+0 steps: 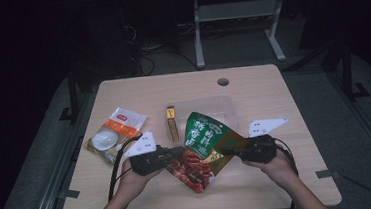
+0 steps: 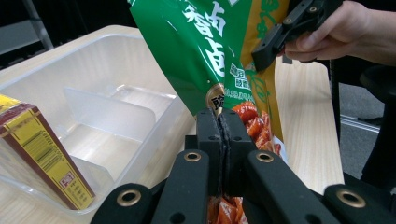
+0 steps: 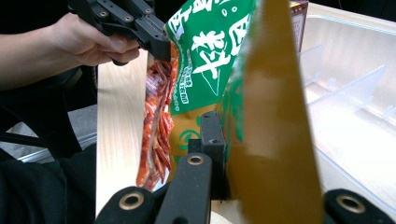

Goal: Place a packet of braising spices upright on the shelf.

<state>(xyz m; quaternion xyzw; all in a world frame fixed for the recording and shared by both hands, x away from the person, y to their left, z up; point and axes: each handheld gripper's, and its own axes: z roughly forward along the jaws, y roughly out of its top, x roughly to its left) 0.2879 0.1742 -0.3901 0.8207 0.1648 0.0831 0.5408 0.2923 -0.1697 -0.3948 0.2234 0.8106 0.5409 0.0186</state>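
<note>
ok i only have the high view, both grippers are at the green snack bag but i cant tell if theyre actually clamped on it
Observer: Yes. In the left gripper view the left gripper has its jaws pressed together on the snack bag, at an edge by the red pictured part.
Operator: and the right one
Observer: The right gripper is shut on the bag's yellow-brown side, which folds over one jaw in its own view.
Operator: is that clear box behind the bag one open space
Observer: No. The clear container has see-through dividers that split it into compartments.
Operator: anything in it yet
Observer: A small yellow and dark red box shows through its near wall; whether it stands inside or just behind the container I cannot tell.
</note>
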